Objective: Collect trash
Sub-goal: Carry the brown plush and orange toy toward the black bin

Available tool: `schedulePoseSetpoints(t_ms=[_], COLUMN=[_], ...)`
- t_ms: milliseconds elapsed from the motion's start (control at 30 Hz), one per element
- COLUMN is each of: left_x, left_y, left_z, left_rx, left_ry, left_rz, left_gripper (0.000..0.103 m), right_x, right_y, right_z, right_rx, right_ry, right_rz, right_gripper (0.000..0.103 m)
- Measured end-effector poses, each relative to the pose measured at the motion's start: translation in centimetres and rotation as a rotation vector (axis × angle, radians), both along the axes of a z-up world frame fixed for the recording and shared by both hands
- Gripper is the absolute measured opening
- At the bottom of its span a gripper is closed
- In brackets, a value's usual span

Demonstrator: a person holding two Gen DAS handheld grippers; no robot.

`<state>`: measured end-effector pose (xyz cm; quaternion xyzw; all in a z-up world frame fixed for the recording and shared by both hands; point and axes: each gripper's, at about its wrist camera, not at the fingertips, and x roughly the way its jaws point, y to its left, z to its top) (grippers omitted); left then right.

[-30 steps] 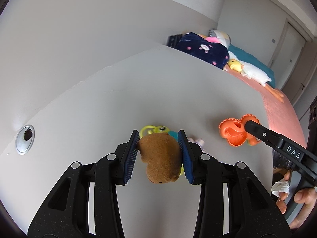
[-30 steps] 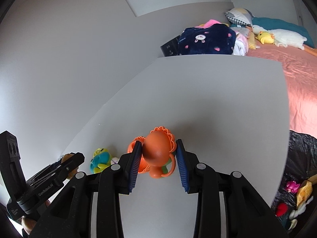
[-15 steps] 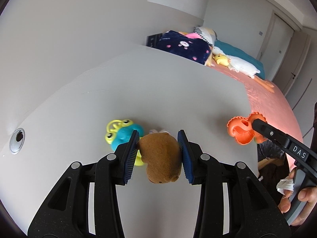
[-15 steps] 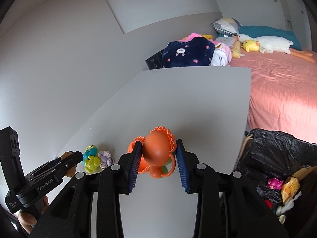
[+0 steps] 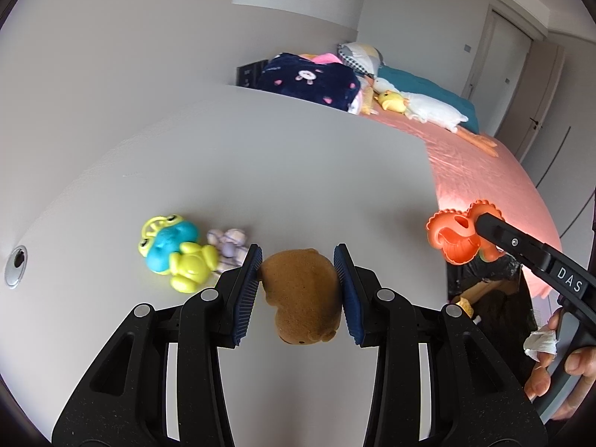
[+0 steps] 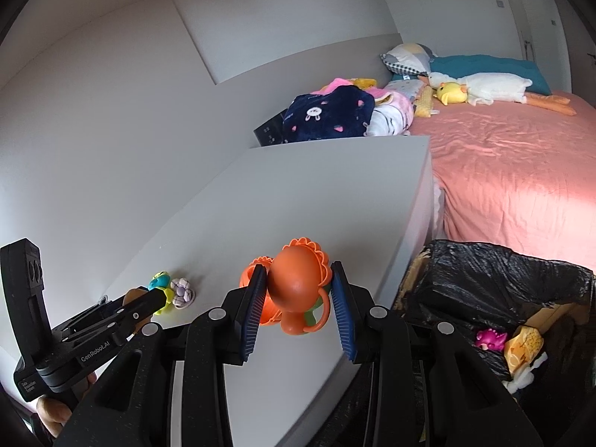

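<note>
The left tool [image 5: 298,290] grips a brown plush toy [image 5: 301,294] above the table [image 5: 279,171]. The right tool [image 6: 298,309] clamps an orange plastic toy [image 6: 296,290] over the table's edge, beside the black trash bag [image 6: 495,290].

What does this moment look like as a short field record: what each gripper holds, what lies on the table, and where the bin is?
left gripper: shut on brown plush toy, held above the white table
right gripper: shut on orange toy, near the table's right edge
on table: frog toy, touching small purple toy
bin: box lined with black bag, beside the table's right edge, next to the bed
bin contents: pink toy, yellow item
</note>
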<state>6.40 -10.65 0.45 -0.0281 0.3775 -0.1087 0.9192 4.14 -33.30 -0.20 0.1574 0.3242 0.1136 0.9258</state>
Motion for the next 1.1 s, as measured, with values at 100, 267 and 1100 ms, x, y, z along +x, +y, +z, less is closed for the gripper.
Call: schedulePoseSetpoints(t_ms=[100, 267, 1100], left_x=[0.1, 0.2, -1.3], left_y=[-1.0, -2.8, -12.2], left_z=[-0.1, -0.2, -0.5], left_rx=[-0.005, -0.004, 0.003], left_ry=[0.005, 0.01, 0.021], left_rz=[-0.013, -0.04, -0.199], left_gripper=[0.04, 0.04, 0.04], right_x=[-0.3, -1.0, -5.7], right_y=[-0.9, -2.5, -12.4], right_z=[0.1, 0.1, 0.3], right_rx=[0.005, 0.009, 0.043], right_ry=[-0.002, -0.007, -0.03], right_rz=[-0.015, -0.035, -0.204], right_gripper=[0.037, 0.037, 0.037])
